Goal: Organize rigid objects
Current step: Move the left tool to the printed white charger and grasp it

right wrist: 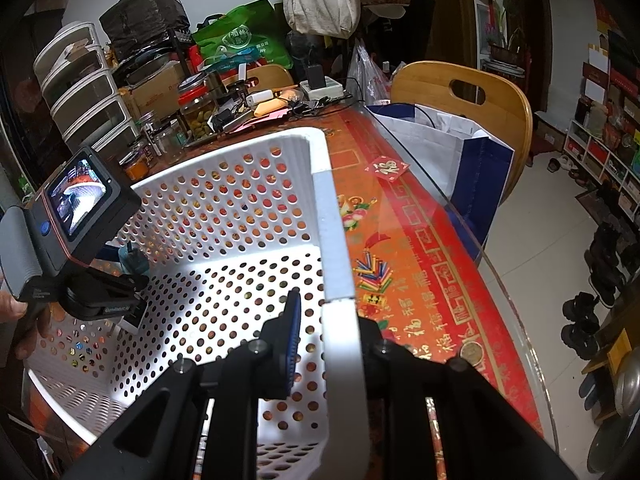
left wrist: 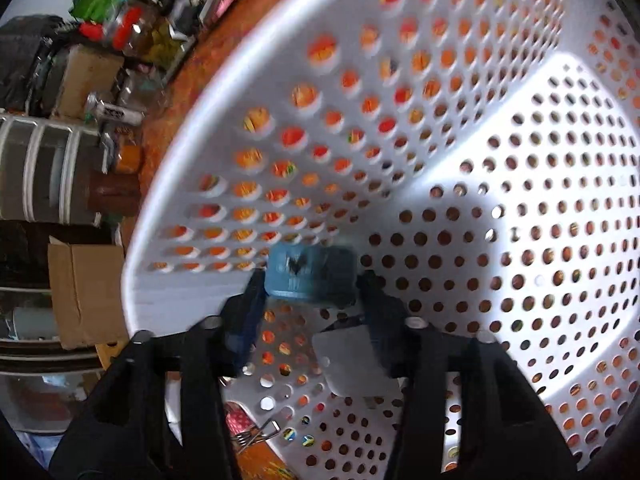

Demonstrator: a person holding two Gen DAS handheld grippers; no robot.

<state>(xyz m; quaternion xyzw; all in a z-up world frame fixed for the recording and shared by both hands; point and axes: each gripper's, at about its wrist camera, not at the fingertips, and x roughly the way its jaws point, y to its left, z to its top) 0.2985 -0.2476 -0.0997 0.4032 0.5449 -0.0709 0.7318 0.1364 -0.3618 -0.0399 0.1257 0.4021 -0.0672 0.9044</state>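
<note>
1. Nearest the right wrist camera, right gripper (right wrist: 326, 344) clamps the rim of the white perforated basket (right wrist: 334, 240), one finger inside, one outside.
2. Inside the basket, left gripper (left wrist: 310, 284) stands part open around a small blue container (left wrist: 311, 276); blur hides pad contact and its long axis.
3. Beyond, red patterned tablecloth (right wrist: 420, 240), jars (right wrist: 198, 114), wooden chair (right wrist: 460, 92); chair shows only in right view.
</note>
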